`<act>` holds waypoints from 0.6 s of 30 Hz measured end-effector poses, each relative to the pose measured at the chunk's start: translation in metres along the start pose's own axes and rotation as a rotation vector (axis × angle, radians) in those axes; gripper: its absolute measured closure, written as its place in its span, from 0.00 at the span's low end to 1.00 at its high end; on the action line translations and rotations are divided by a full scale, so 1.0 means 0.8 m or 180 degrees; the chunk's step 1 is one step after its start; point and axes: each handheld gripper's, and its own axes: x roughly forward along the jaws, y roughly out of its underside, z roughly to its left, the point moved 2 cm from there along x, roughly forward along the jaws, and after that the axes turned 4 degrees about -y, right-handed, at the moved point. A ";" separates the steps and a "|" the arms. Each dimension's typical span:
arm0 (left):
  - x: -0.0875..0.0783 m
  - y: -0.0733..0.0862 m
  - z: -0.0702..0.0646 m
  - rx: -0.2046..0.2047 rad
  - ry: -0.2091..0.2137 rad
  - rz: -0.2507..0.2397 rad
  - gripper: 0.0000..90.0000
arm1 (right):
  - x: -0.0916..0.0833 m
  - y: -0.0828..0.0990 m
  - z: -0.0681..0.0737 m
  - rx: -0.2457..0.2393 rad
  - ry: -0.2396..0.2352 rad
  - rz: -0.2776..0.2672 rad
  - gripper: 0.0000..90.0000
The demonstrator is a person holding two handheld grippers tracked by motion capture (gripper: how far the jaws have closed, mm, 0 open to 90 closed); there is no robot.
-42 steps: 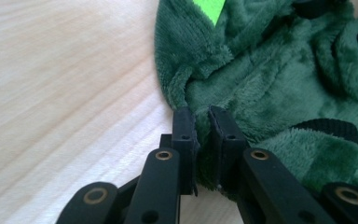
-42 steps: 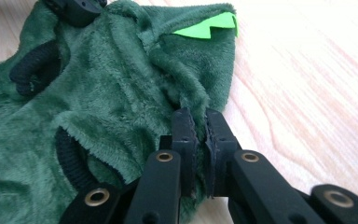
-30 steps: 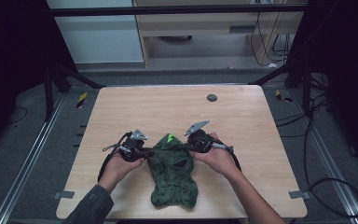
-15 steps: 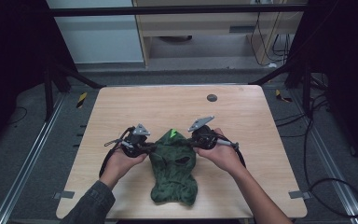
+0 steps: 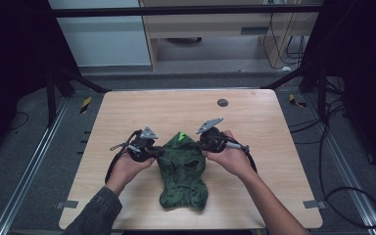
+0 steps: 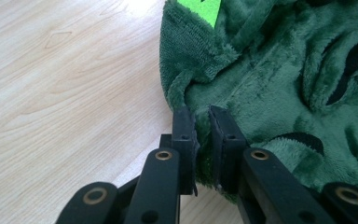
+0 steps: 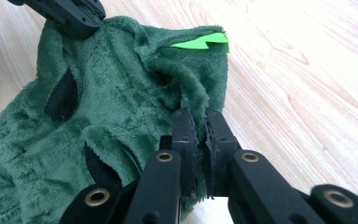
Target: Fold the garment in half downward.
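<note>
A dark green fleece garment (image 5: pixel 182 170) lies on the pale wooden table (image 5: pixel 254 122), stretched between the two tongs and trailing back toward the person. Its pile is thick and fuzzy, with rolled, rounded edges, and its front carries several black slot-shaped openings or patches (image 6: pixel 349 70) like the holes of a mask. A flat, bright green pointed piece (image 7: pixel 200 41) sticks out of the top fold, on the far side of both tongs. The left gripper (image 5: pixel 149 151), held in the left hand (image 5: pixel 127 166), pinches the garment's left edge: in the left gripper view its black jaws stand close together with a fold of fleece between them (image 6: pixel 200 116), the bare wood grain to one side and the bulk of the fabric to the other. The right gripper (image 5: pixel 206 142), held in the right hand (image 5: pixel 231 156), grips the opposite edge; in the right gripper view its jaws are pressed nearly shut on a raised ridge of plush (image 7: pixel 198 114). Beyond the right gripper, well apart from it on the far part of the table, sits a small dark round disc (image 5: pixel 222 102). Grey floor (image 5: pixel 29 147) with metal rails surrounds the table.
</note>
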 end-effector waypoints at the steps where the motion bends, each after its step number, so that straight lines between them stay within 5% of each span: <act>1: -0.001 -0.001 0.001 0.0003 -0.0020 -0.0005 0.90 | 0.000 -0.001 0.000 -0.0009 0.0005 0.0006 0.94; 18: -0.003 -0.023 0.024 -0.0040 -0.0197 -0.0081 0.90 | 0.007 -0.031 -0.011 -0.0066 0.0110 -0.0034 0.94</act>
